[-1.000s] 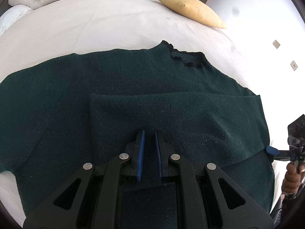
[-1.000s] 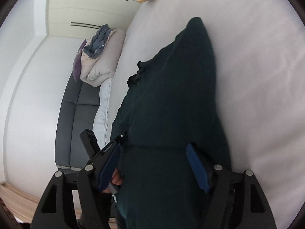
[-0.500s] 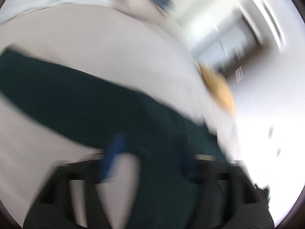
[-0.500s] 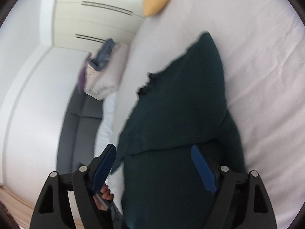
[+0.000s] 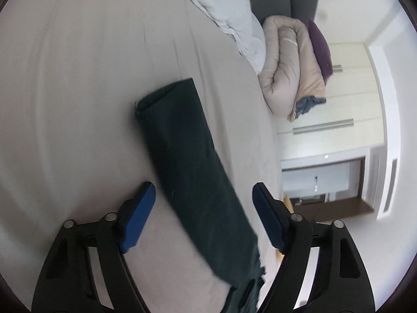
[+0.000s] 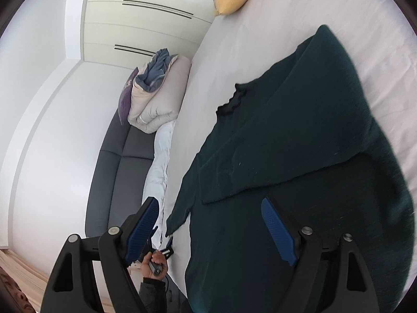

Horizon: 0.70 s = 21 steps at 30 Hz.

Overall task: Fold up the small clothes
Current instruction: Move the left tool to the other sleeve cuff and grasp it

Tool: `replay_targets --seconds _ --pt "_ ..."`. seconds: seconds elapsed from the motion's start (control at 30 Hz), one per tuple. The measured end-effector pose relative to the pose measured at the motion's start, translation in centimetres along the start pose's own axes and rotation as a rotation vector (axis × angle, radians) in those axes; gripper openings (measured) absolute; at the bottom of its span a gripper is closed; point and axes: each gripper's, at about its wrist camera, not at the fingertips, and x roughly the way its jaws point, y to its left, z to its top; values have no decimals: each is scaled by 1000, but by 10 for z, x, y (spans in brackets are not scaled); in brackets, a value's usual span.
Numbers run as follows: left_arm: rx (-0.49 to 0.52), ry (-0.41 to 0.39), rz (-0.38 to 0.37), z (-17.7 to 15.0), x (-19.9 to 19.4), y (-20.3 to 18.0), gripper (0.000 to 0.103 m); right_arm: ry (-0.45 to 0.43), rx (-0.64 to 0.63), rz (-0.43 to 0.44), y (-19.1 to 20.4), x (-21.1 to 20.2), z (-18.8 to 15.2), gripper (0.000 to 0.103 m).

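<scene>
Dark green sweater (image 6: 299,140) flat on bed (image 6: 338,13), one sleeve (image 5: 187,161) stretched between your left gripper (image 5: 203,206) fingers, closing, untouched; your right gripper (image 6: 211,221) fingers wide above hem.

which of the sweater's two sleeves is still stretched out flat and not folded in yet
The sleeve lying between the left tool's closing jaws, stretched out on the bed sheet. The other sleeve is already folded across the sweater's body.
</scene>
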Motion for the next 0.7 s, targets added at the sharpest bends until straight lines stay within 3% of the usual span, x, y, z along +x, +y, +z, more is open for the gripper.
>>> replay_targets --seconds 0.17,0.4,0.5,0.7 --pt "-134 -24 0 30 23 19 60 -1 -11 1 5 1 -3 84" --pt "-186 -34 34 49 42 41 19 -19 6 7 -6 -10 -9 84" --pt "-213 -29 40 57 52 48 12 -17 7 8 -8 -10 -12 84" --pt "-131 -24 47 47 45 26 7 -25 -8 17 -4 -16 -13 83"
